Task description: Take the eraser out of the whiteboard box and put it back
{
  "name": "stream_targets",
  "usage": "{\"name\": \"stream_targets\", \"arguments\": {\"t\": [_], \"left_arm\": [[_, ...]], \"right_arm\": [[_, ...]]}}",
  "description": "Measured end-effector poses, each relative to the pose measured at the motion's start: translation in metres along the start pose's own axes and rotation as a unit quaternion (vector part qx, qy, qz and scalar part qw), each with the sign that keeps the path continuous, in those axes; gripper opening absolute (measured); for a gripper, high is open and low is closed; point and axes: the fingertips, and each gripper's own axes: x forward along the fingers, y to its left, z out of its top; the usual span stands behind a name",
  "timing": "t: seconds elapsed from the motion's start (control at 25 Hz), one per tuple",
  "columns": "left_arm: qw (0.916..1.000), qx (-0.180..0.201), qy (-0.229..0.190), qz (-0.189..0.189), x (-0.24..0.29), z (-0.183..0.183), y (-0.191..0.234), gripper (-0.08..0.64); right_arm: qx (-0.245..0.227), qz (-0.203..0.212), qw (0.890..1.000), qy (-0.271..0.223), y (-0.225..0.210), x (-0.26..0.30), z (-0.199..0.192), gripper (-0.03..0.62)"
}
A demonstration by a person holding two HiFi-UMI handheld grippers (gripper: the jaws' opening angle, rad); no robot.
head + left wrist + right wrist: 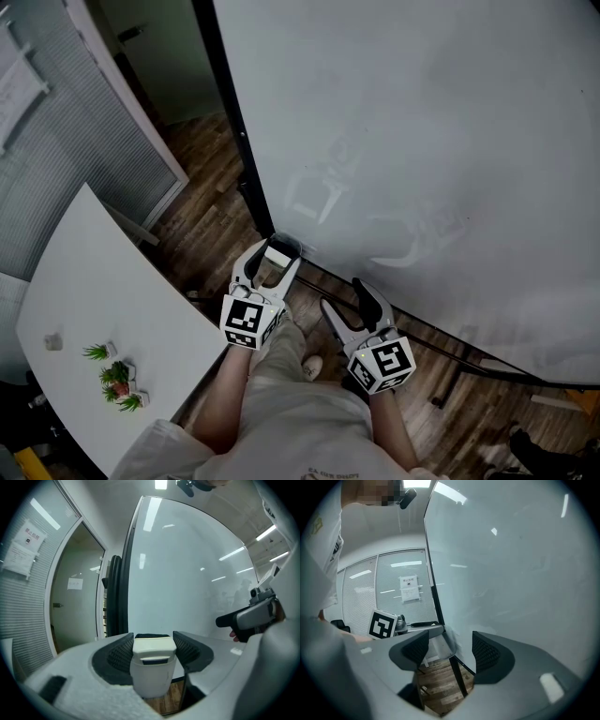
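Note:
A cream eraser [151,667] with a dark felt end stands between the jaws of my left gripper [152,641], and both ribbed pads press on its sides. In the head view that gripper [271,267] holds the eraser [273,273] close to the lower left corner of the whiteboard [422,141]. My right gripper [345,296] hangs just to the right, open, near the board's bottom edge. In its own view the right gripper [450,646] has only floor and the board's frame between its jaws. I cannot make out the whiteboard box.
A white table [103,309] with small green plants [114,375] stands at the left, close to my left arm. Wooden floor [202,178] runs between table and board. The board's black frame [234,122] and its foot rails [450,342] lie ahead. Window blinds [56,141] are at the far left.

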Motion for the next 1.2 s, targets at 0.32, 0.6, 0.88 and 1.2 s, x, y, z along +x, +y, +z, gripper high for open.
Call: {"name": "stream_targets", "arguments": {"t": [0.32,0.6,0.88,1.2], "left_arm": [[1.0,-0.004,-0.007,0.003,-0.005,0.005,0.001,0.259],[0.9999,-0.003,-0.015,0.006,-0.009,0.009,0.001,0.259],[0.9997,-0.003,-0.023,0.012,-0.014,0.014,0.002,0.259],[0.9993,0.002,-0.034,0.016,-0.021,0.029,-0.001,0.259]], "right_arm": [[-0.003,-0.002,1.0,-0.004,0.003,-0.005,0.002,0.29],[-0.006,-0.001,1.0,-0.007,0.006,-0.008,0.001,0.29],[-0.008,-0.001,1.0,-0.011,0.007,-0.013,0.001,0.288],[-0.013,0.0,1.0,-0.015,0.01,-0.02,0.007,0.288]]}}
